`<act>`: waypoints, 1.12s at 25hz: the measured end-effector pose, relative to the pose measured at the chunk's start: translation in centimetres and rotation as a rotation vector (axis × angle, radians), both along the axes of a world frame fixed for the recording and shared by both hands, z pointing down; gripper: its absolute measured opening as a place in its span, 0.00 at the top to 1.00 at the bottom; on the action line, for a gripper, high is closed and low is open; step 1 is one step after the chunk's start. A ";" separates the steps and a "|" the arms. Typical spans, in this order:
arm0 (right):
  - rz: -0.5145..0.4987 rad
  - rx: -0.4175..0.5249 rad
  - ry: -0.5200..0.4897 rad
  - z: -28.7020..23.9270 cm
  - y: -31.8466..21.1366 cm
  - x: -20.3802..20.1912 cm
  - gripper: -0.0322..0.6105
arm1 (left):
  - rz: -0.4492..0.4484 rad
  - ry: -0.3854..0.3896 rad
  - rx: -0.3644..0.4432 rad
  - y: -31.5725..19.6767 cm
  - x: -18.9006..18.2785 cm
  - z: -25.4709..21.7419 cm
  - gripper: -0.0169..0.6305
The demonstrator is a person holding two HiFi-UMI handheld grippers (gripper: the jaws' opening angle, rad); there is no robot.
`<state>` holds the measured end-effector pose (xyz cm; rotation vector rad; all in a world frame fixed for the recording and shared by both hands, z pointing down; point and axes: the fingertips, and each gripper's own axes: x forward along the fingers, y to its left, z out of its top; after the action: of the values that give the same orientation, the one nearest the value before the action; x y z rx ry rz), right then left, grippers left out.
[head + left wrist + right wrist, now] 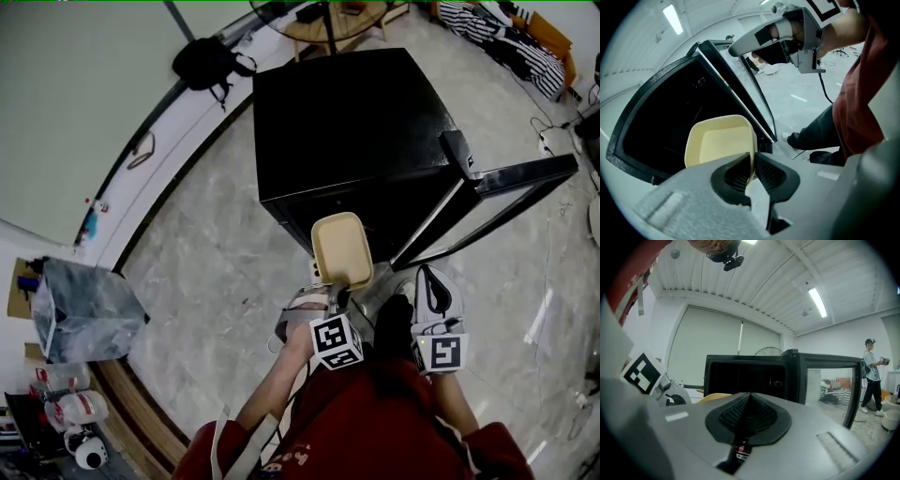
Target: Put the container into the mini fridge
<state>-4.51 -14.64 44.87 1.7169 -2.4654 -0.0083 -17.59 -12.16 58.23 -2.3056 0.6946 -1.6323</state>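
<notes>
The left gripper (752,171) pinches the thin rim of a smooth, cream, round-cornered container (719,140) before the open black mini fridge (661,108), whose interior is too dark to read, while the right gripper (749,401) has its ribbed jaws pressed together, empty.

The scene holds one mini fridge (356,122) with one door (497,192), one cream container (342,248), two grippers, namely the left gripper (751,171) and the right gripper (749,401), one black bag (208,61), one grey plastic bag (80,309) and one distant standing person (872,376).
</notes>
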 end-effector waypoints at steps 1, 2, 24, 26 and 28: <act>0.006 -0.007 0.002 0.2 -0.2 0.3 0.95 | -0.003 0.003 -0.002 -0.5 0.3 0.6 0.92; 0.008 -0.010 0.000 0.4 -0.4 0.5 0.95 | -0.011 0.005 -0.004 -1.0 0.6 1.2 0.92; 0.045 -0.056 -0.038 3.2 -3.4 5.3 0.95 | -0.076 -0.067 -0.056 -12.1 4.1 15.0 0.92; 0.046 -0.062 -0.036 3.3 -3.3 5.5 0.95 | -0.093 -0.075 -0.064 -12.9 3.7 16.1 0.92; 0.045 -0.073 -0.030 3.5 -3.2 5.7 0.95 | -0.115 -0.080 -0.065 -13.7 3.5 17.0 0.92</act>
<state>1.22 -17.87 48.41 1.7541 -2.4153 0.1105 -14.09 -25.90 75.28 -2.2687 0.7807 -1.8125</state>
